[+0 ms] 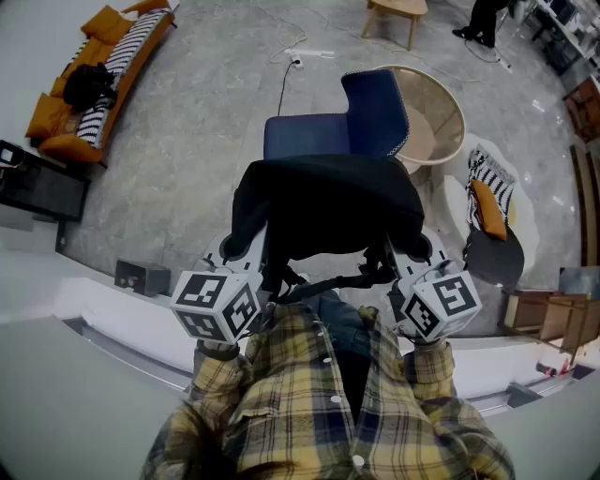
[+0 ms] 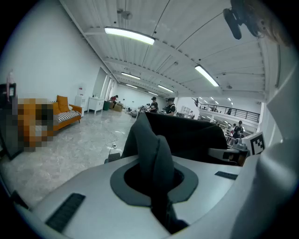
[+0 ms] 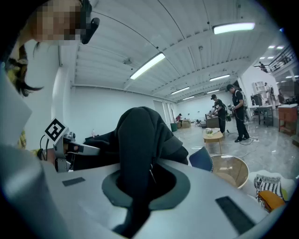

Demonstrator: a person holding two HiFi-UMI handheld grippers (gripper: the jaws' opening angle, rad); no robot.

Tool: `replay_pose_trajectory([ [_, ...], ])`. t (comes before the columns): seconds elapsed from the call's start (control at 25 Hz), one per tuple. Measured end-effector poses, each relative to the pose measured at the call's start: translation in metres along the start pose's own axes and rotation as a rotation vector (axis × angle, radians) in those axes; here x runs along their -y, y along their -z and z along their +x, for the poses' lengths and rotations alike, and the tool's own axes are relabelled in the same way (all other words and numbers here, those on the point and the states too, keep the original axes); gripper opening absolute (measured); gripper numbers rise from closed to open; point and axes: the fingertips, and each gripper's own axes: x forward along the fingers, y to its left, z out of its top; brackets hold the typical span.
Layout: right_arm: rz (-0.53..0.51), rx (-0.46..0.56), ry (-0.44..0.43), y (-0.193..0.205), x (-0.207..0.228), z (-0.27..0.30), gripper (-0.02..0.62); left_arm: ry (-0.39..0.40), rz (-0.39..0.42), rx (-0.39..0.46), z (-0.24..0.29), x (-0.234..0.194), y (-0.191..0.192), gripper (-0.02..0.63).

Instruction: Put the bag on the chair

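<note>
A black bag point(image 1: 323, 206) hangs in the air between my two grippers, above the floor in front of a blue chair point(image 1: 352, 127). My left gripper point(image 1: 251, 246) is shut on the bag's left edge; a fold of dark fabric point(image 2: 152, 158) is pinched in its jaws. My right gripper point(image 1: 405, 248) is shut on the bag's right edge, with black fabric point(image 3: 140, 154) bunched between its jaws. A strap dangles under the bag. The bag hides the near part of the chair's seat.
A round wicker basket chair point(image 1: 436, 117) stands right of the blue chair. An orange sofa point(image 1: 98, 66) lies far left, a wooden table point(image 1: 394, 14) at the back. A cable point(image 1: 286, 70) runs on the floor. A low white ledge point(image 1: 103, 314) crosses in front of me.
</note>
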Motion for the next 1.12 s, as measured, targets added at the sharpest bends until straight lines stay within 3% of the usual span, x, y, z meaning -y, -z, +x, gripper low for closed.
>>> replay_pose_trajectory([
  [0.64, -0.008, 0.018, -0.020, 0.008, 0.006, -0.019, 0.032, -0.025, 0.001, 0.033, -0.005, 0.017, 0.012, 0.031],
  [1.12, 0.009, -0.011, -0.062, 0.009, 0.021, -0.001, 0.032, -0.071, -0.013, 0.021, 0.011, 0.014, 0.011, 0.031],
])
